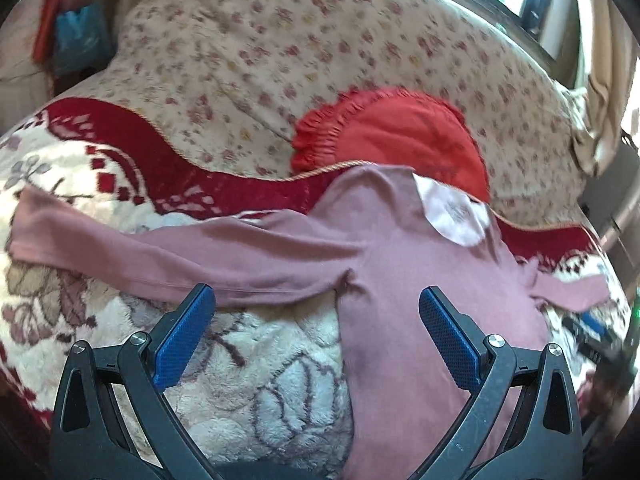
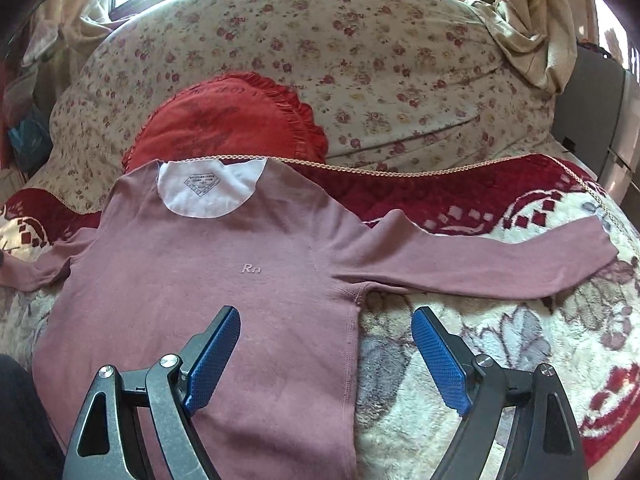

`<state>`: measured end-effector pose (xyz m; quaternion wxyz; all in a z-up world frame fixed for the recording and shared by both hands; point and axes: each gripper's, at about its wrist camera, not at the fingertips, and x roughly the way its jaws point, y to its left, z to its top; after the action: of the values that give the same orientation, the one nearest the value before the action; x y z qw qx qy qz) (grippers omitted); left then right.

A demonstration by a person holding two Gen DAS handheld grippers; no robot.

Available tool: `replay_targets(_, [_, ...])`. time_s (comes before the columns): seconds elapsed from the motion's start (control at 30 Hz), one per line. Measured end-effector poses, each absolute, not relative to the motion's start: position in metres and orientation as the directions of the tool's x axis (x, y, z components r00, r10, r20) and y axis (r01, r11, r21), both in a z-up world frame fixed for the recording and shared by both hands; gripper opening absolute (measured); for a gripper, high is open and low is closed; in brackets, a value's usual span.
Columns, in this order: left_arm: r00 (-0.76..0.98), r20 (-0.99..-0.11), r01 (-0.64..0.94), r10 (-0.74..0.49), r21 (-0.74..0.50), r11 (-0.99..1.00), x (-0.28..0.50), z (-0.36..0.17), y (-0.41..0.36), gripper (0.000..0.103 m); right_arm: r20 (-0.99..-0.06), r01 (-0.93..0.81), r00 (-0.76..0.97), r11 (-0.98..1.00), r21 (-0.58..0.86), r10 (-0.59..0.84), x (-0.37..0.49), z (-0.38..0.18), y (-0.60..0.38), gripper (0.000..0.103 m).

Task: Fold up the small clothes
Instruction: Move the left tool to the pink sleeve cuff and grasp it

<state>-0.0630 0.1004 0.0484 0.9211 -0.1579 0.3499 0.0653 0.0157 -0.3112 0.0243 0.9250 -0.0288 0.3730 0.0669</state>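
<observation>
While the dusty-pink long-sleeved cotton shirt [image 2: 208,280] lies flat at frame centre, unfolded, we hold both the left gripper [image 1: 316,312] and right gripper [image 2: 326,334] spread, empty; every fold remains.

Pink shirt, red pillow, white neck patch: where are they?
pink shirt [image 2: 208,280], right wrist view, on its chest.
red pillow [image 2: 224,120], right wrist view, on its middle.
white neck patch [image 2: 208,192], right wrist view, inside the collar.

The left gripper [image 1: 318,300] hangs over the shirt's [image 1: 420,280] left side with its 2 blue fingers [image 1: 182,340] spread wide, holding nothing. The right gripper [image 2: 326,324] hangs over the shirt's right side seam, fingers also wide apart.
</observation>
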Motion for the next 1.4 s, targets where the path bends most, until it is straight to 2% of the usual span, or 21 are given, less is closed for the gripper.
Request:
replay_targets(0.1, [0.739, -0.673, -0.272, 0.035, -0.251, 0.929, -0.061, 0.046, 0.105, 0.102, -0.723, -0.123, 0.683, 0.992, 0.032, 0.108, 0.021, 0.015, -0.317, 0.086])
replay_targets(0.23, [0.739, -0.673, -0.3, 0.032, -0.286, 0.91, -0.061, 0.044, 0.113, 0.102, -0.708, -0.099, 0.697, 0.993, 0.057, 0.11, 0.02, 0.016, -0.324, 0.086])
replay_targets(0.53, [0.694, -0.713, -0.323, 0.102, -0.181, 0.929, -0.052, 0.041, 0.101, 0.102, -0.71, -0.114, 0.696, 0.993, 0.033, 0.104, 0.019, 0.013, -0.317, 0.086])
replay_targets(0.9, [0.679, -0.725, -0.326, 0.114, -0.158, 0.932, -0.051, 0.038, 0.099, 0.102, -0.711, -0.107, 0.696, 0.993, 0.04, 0.104, 0.019, 0.013, -0.319, 0.086])
replay_targets(1.03, [0.651, -0.744, -0.341, 0.152, -0.108, 0.934, -0.048, 0.034, 0.094, 0.102, -0.705, -0.108, 0.701, 0.993, 0.044, 0.107, 0.017, 0.014, -0.32, 0.086])
replay_targets(1.27, [0.626, -0.725, -0.39, 0.289, 0.03, 0.92, -0.048, 0.035, 0.082, 0.102, -0.707, -0.113, 0.7, 0.993, 0.028, 0.099, 0.017, 0.014, -0.318, 0.086])
replay_targets(1.4, [0.619, -0.721, -0.388, 0.312, 0.066, 0.919, -0.048, 0.034, 0.078, 0.102, -0.698, -0.115, 0.709, 0.993, 0.026, 0.1, 0.015, 0.016, -0.317, 0.086])
